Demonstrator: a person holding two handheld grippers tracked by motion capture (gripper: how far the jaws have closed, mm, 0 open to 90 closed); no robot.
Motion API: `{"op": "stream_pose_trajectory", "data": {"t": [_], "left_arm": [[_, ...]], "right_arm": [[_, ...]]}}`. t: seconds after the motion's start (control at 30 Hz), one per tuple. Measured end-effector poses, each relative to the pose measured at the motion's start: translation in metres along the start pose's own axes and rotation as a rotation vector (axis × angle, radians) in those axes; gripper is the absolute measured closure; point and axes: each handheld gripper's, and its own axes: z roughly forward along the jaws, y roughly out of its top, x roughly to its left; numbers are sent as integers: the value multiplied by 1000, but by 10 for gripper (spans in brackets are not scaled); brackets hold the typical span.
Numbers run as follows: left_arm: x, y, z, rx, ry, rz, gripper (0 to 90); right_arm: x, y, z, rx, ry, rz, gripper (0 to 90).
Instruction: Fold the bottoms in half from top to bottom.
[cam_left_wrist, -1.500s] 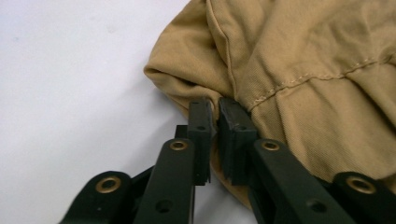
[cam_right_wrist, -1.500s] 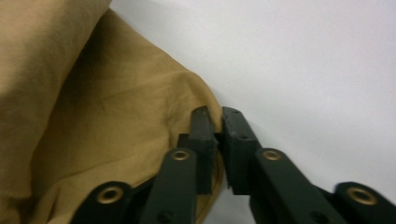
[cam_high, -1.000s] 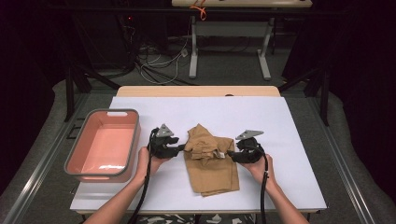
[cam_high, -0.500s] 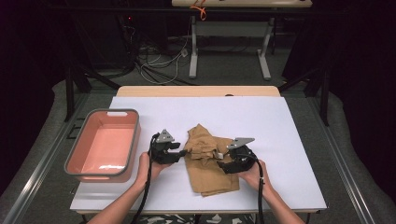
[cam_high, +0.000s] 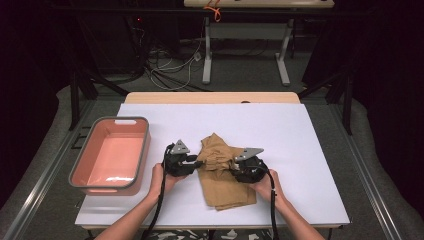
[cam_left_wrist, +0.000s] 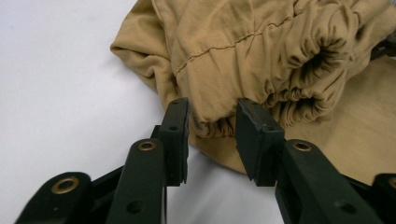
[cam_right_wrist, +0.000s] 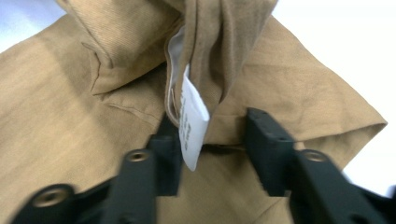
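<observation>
You are folding the tan garment (cam_high: 222, 172): left gripper (cam_left_wrist: 212, 128) and right gripper (cam_right_wrist: 212, 140) are both parted around bunched fabric; clench evenly before lifting.

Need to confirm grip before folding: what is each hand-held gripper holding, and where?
Neither clamps yet. Left hand-held gripper straddles the tan shorts' elastic waistband; right hand-held gripper straddles fabric by the white label.

Dark room, cables (cam_high: 170, 70) on floor
</observation>
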Motion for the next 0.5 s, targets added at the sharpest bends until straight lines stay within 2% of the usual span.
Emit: {"op": "stream_pose_trajectory", "data": {"t": [0.07,0.1,0.13,0.17,0.23,0.33,0.47,0.5], "left_arm": [[-1,0,1,-5,-3,-12,665],[-2,0,1,-6,-5,-16,669],[0,0,0,-2,-4,5,674],[0,0,0,-2,-6,4,676],[0,0,0,-8,-6,4,682],[0,1,-2,-8,-4,9,682],[1,0,-2,-6,-8,7,676],[1,0,-2,2,-8,8,661]], "right_arm": [[0,-1,1,-11,-10,-9,732],[-1,-1,1,-14,-14,-21,732],[-1,-1,0,-18,-24,-24,822],[-1,-1,0,-19,-14,-22,840],[-2,-1,0,-27,-19,-30,860],[-5,0,-1,-34,-58,-41,867],[-13,0,-3,-51,-96,-25,868],[-16,0,-3,-53,-94,-16,867]]}}
